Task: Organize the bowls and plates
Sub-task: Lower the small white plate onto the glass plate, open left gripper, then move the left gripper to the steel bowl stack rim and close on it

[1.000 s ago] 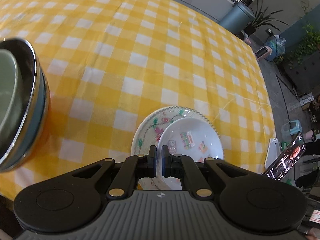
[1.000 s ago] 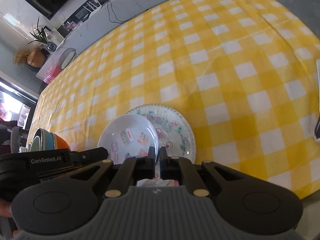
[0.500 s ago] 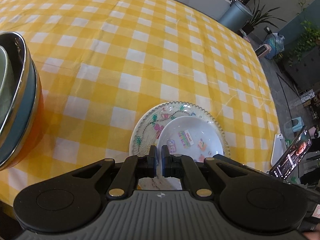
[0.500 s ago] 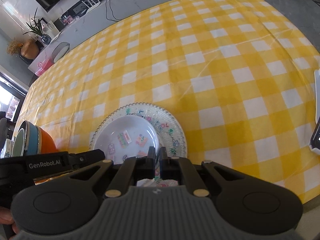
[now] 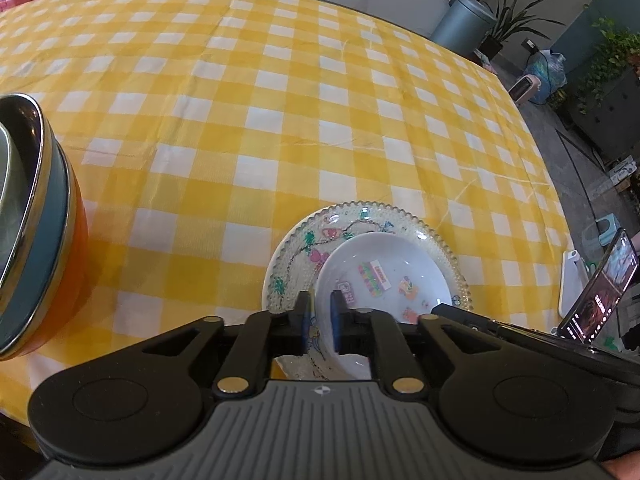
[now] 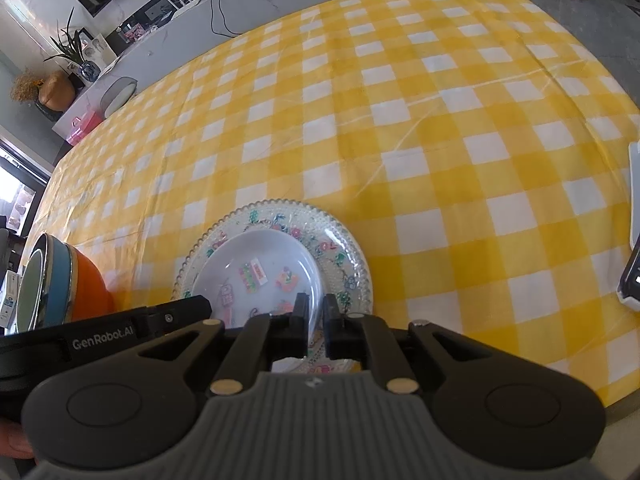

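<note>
On a surface (image 5: 280, 92) covered by a yellow-and-white checked cloth, a small white plate (image 5: 384, 276) printed with little coloured stickers lies on top of a larger clear plate (image 5: 316, 236) with a beaded rim and a floral pattern; the small plate sits off-centre, toward the near edge of the large one, and both rest flat near the front edge of the surface. The left gripper (image 5: 319, 312) reaches down over the near left rim of the small plate; its fingers (image 5: 302, 312) are opening, a narrow gap showing between them with the white rim in that gap, and the pads do not appear to press on it. The right gripper (image 6: 316, 312) comes in at the near right rim of the same plate; its fingers (image 6: 301, 314) stand only a sliver apart, with the thin white edge running up between them, and whether they pinch it cannot be told for certain from this view. The left gripper's black body shows at the lower left of the right wrist view, just beside the small plate. Well to the left of the plates stands a stack of nested bowls (image 6: 60, 284); the outermost is orange, a blue one with a metal rim sits inside it, and a pale green one inside that. A phone (image 5: 600, 288) with a lit screen leans at the right edge of the surface.
</note>
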Available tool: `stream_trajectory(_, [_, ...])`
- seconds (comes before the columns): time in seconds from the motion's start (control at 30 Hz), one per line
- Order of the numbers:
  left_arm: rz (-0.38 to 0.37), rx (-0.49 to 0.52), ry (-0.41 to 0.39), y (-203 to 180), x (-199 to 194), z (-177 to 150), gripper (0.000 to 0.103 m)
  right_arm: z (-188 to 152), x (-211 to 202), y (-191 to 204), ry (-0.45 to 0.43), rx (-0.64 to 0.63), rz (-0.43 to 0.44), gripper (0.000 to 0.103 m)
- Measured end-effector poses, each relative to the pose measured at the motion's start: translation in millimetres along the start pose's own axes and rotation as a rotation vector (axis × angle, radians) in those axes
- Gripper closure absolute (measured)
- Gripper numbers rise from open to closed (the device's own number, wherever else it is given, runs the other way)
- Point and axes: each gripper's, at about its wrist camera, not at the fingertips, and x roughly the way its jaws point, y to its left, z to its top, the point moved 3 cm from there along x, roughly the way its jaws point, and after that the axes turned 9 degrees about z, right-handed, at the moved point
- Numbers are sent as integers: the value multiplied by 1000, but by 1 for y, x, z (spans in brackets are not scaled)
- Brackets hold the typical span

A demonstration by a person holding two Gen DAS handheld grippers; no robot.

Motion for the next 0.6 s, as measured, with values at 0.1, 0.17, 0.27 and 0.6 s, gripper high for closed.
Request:
stream_trajectory(0.1, [-2,-4,-9,2,-2,1,77,0,-3,-1,-13,6,7,85])
stream_trajectory(0.17, [1,-2,-19,3,-4,1,71,1,-6,-1,-28,5,18,71])
stream_trajectory(0.27, [3,15,-35,3,-9,2,63,0,-11,2,-45,-11,14,68])
stream_trajectory(0.6, [19,132,-106,20,-56,9,52,5,-18,32,-59,-99,6,52])
